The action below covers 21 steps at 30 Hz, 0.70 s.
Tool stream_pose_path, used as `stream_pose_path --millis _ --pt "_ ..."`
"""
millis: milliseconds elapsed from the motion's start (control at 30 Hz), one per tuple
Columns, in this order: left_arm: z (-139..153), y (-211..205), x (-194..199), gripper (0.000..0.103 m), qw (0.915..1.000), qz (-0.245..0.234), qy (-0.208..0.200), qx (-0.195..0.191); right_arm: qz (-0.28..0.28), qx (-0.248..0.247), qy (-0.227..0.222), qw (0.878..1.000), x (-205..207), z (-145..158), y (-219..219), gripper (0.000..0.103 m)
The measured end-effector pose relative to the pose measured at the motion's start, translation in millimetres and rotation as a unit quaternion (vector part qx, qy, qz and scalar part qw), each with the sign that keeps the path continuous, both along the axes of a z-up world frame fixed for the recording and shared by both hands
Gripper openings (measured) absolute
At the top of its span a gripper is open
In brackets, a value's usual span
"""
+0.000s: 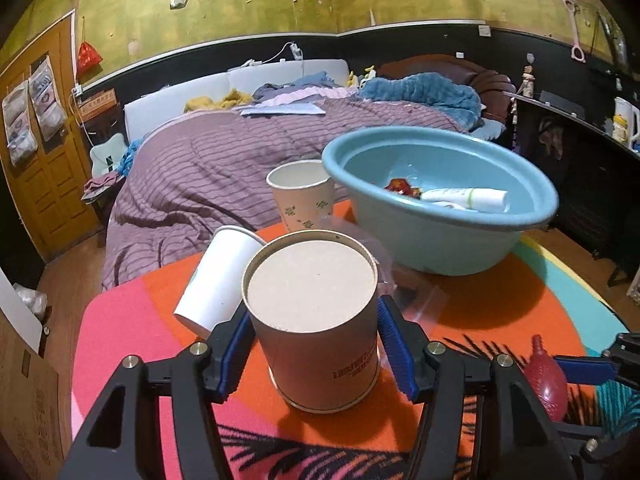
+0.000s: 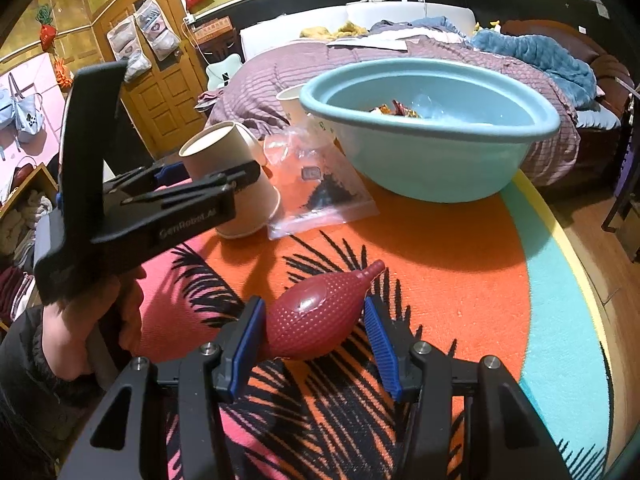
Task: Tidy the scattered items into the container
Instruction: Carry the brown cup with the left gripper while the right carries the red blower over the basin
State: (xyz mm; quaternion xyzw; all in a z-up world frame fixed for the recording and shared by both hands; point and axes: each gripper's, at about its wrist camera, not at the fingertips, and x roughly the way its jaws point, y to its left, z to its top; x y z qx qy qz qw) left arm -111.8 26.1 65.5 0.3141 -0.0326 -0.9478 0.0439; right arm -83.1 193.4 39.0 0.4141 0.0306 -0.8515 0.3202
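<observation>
Cardboard tube (image 1: pixel 316 320) clamped in left tool (image 1: pixel 316 344); red blower bulb (image 2: pixel 316 320) between right tool (image 2: pixel 316 344) pads, grip unclear.

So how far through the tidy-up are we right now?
Partly done. The blue basin already holds a white tube and a red wrapper. In hand: the left gripper is closed on the cardboard can; the right gripper straddles the red rubber bulb, its grip unclear. Left on the table: two paper cups and a plastic bag.

Printed cup (image 1: pixel 302 196) partly behind basin (image 1: pixel 440 240), canister print (image 1: pixel 356 366) unreadable
</observation>
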Motion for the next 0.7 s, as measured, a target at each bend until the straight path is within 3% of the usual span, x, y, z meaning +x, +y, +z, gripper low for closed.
stream_pose_path --millis 400,700 --pt "38 15 32 0.064 0.9994 -0.017 0.027 -0.009 0.005 -0.009 0.028 1.0 26 34 -1 0.055" --pt "72 35 31 0.064 0.9974 -0.052 0.049 -0.007 0.011 -0.015 0.045 0.999 37 60 10 0.055"
